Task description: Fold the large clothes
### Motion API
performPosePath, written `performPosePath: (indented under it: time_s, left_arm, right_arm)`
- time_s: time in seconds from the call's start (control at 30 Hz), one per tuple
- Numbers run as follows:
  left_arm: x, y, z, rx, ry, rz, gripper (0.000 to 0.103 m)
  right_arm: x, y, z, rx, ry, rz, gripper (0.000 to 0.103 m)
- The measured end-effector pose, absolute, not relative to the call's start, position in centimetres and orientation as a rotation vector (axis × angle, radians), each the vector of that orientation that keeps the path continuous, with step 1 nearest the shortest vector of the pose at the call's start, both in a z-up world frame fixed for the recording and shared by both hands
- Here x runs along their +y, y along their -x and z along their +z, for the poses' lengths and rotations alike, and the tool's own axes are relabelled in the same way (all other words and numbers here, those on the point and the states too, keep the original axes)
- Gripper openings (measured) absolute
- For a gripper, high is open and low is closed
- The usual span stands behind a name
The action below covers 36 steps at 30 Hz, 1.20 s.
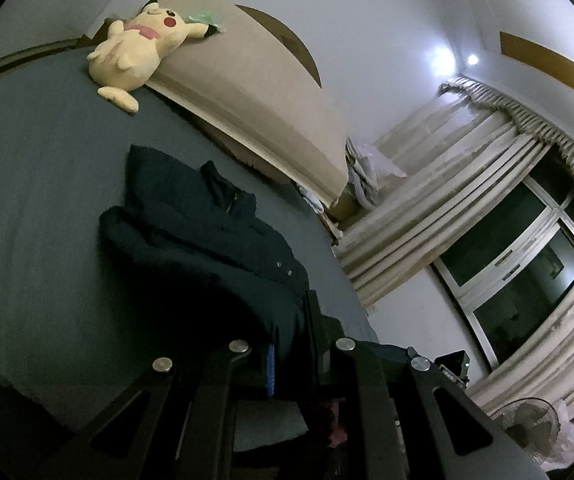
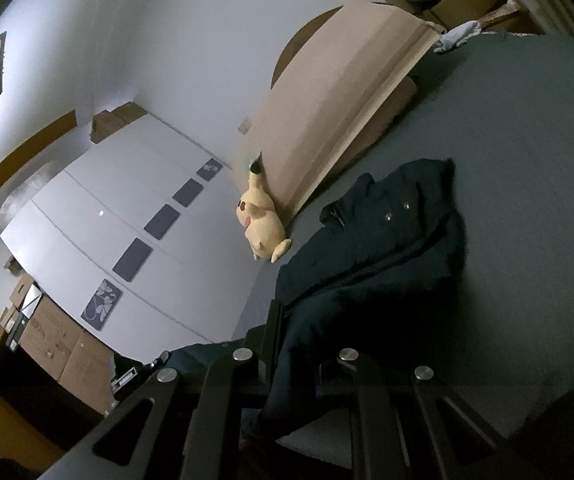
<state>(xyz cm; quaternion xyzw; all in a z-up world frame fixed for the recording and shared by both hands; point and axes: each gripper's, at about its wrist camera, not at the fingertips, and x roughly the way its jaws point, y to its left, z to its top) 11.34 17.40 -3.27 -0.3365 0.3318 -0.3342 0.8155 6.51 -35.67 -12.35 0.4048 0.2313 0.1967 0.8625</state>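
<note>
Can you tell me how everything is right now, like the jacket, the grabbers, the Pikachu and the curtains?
Jacket: dark, rumpled on the bed, near edge lifted.
Left gripper: shut on jacket.
Right gripper: shut on jacket.
Pikachu plush: lying against the headboard.
Curtains: drawn aside.
Window: dark outside.

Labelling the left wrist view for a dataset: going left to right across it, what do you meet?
Yellow plush toy on the bed → dark jacket, its near edge between the left gripper fingers → beige headboard → curtains → window.
</note>
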Motion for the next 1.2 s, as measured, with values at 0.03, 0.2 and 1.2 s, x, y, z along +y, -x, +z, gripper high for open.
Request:
performPosePath:
  time_s: [0.03, 0.2, 1.2]
  left_arm:
    - [17.3, -11.6, -3.1, 0.705, 0.717, -0.709, 0.012]
    - [16.9, -12.7, -2.1, 0.701, 0.714, -0.685, 0.012]
    - [14.8, -14.6, 1.1, 0.647, 0.588, -0.428, 0.013]
  right_arm:
    - [-35.7, -6.8, -12.1, 0.481, -0.849, 0.412, 0.012]
    - [-35.5, -7.8, -10.9, 0.468, -0.832, 0.416, 0.012]
    - [-35.9, -13.4, -6.4, 0.419, -0.765, 0.325, 0.012]
